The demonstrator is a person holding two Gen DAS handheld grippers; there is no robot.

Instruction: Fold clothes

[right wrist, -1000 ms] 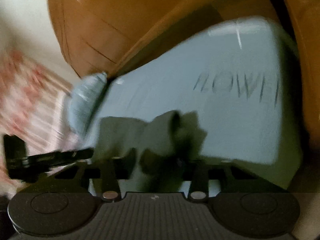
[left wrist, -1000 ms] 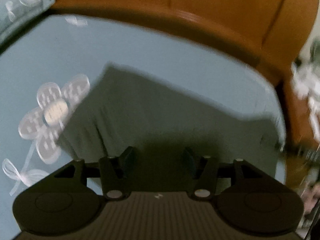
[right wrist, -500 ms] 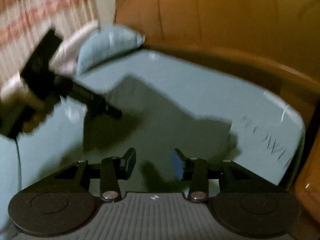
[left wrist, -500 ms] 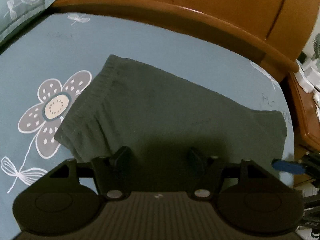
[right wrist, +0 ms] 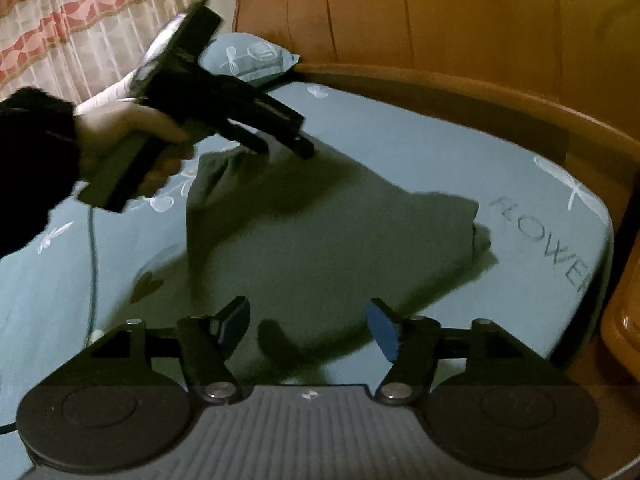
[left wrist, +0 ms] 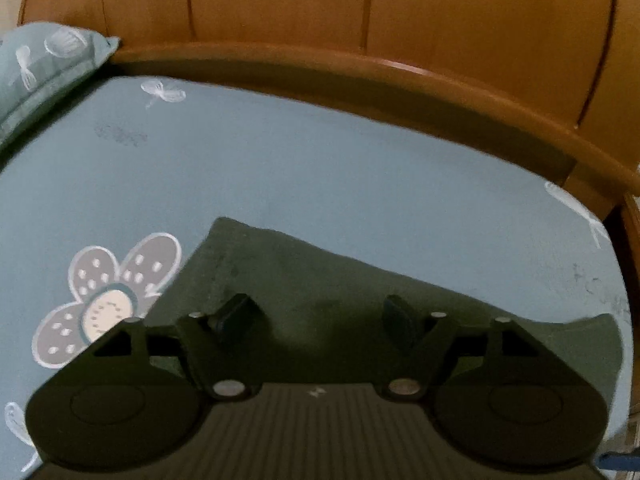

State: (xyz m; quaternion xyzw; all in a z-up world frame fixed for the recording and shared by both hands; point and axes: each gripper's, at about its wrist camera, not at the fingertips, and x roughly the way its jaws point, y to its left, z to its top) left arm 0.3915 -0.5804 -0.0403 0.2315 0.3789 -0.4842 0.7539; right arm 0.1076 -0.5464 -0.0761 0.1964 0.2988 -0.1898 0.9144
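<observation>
The dark green garment (right wrist: 320,232) lies flat on the blue bedsheet (left wrist: 320,168), already doubled into a rough rectangle, its gathered waistband end nearest the pillow (right wrist: 248,58) and its other end towards the printed word on the sheet. Take that garment as your reference for everything that follows.

Your left gripper (right wrist: 286,147) hangs over the waistband end; its jaws have just been opening, they stand well apart, and nothing is between them. Your right gripper (right wrist: 306,326) sits over the near edge of the garment; its jaws have also just been opening, they are wide, and the cloth below them looks free rather than pinched.

You appear to be between folds, both tools released. For the next fold, judge the garment's midline first. Bring each gripper down to a corner of the same short end, one at the far edge and one at the near edge, so the lift is even. Slide the lower finger under all layers before you close, or you will peel off only the top one. Lift just clear of the sheet, carry the end across to meet the opposite end, and lay it down before you let go. The fabric looks soft and limp, so expect it to sag between the two grips; keep it taut.
</observation>
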